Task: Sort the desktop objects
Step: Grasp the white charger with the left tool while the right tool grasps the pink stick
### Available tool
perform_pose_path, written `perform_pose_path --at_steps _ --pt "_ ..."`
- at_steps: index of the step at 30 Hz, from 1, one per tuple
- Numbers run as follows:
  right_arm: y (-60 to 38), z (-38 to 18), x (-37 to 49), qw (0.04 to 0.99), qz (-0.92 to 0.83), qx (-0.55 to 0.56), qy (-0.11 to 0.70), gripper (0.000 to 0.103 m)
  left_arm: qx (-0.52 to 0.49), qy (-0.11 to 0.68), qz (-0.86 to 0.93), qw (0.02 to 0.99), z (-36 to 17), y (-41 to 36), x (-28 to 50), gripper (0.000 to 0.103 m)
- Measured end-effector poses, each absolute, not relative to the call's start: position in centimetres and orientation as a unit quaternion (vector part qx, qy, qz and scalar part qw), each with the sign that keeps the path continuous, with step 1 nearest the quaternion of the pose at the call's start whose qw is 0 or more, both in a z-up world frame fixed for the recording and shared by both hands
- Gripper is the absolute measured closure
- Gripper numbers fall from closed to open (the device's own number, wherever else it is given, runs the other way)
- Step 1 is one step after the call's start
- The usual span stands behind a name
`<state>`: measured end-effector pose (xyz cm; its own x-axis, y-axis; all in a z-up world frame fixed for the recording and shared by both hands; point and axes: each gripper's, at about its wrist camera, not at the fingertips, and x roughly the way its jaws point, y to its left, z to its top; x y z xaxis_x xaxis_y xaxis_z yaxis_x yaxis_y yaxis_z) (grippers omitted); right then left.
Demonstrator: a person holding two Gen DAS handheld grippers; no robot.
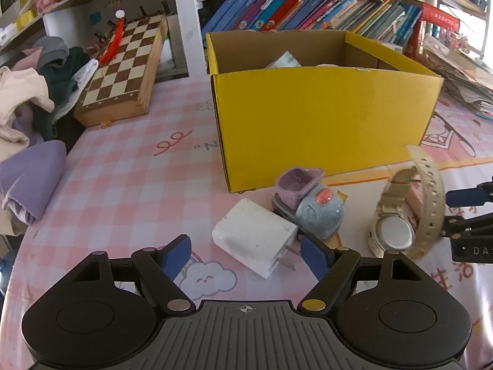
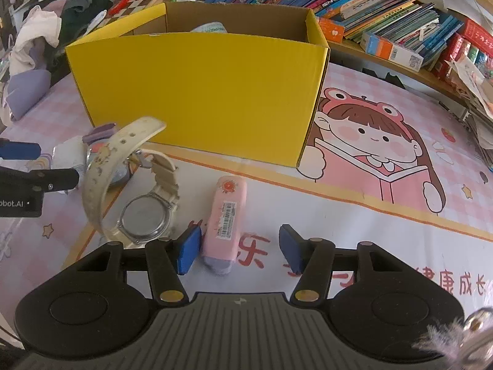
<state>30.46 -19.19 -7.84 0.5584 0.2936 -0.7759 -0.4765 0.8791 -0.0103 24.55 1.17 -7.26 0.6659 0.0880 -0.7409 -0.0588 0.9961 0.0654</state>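
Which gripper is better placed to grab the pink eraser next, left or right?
Right. The right gripper is open with the pink eraser lying between its fingers. The left gripper is lined up on the white charger instead.

Bright daylight, sharp, fisheye-bent edges

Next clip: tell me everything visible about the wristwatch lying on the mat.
The wristwatch is cream-coloured, with a rubbery-looking, grubby strap and a metal case. It lies face down on the pink printed mat, showing its round silver back. One perforated strap end arches up and over; the shorter buckle end curves behind. It sits in front of the yellow box, left of the pink eraser. Nothing grips it.
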Motion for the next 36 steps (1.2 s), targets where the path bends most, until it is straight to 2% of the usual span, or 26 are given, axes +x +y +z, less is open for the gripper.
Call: perform_pose_path --at_steps 13,16,18,22,26,31,36 --pt "-18.5 -8.2 32.0 0.871 0.243 -0.116 0.410 0.049 0.009 0.413 0.052 0.909 -7.9 1.3 26.0 0.025" --pt "-18.4 -8.2 32.2 0.871 0.247 -0.115 0.409 0.049 0.005 0.413 0.049 0.910 -8.0 1.3 26.1 0.031" --pt "-18.5 -8.2 32.2 0.870 0.250 -0.112 0.410 0.052 0.001 0.412 0.044 0.910 -8.0 1.3 26.0 0.037" --pt "-18.4 -8.2 32.1 0.869 0.255 -0.109 0.410 0.061 -0.014 0.414 0.042 0.909 -8.0 1.8 26.1 0.038" --pt "-18.8 -8.0 32.1 0.871 0.248 -0.105 0.411 0.078 -0.020 0.417 0.046 0.907 -7.9 2.1 25.8 0.038" --pt "-19.2 -8.0 32.0 0.873 0.233 -0.100 0.416 0.080 -0.023 0.423 0.051 0.904 -7.8 2.6 25.3 0.038" --pt "-18.8 -8.0 31.7 0.875 0.230 -0.105 0.414 0.077 -0.013 0.426 0.052 0.903 -8.0 2.4 25.3 0.036"
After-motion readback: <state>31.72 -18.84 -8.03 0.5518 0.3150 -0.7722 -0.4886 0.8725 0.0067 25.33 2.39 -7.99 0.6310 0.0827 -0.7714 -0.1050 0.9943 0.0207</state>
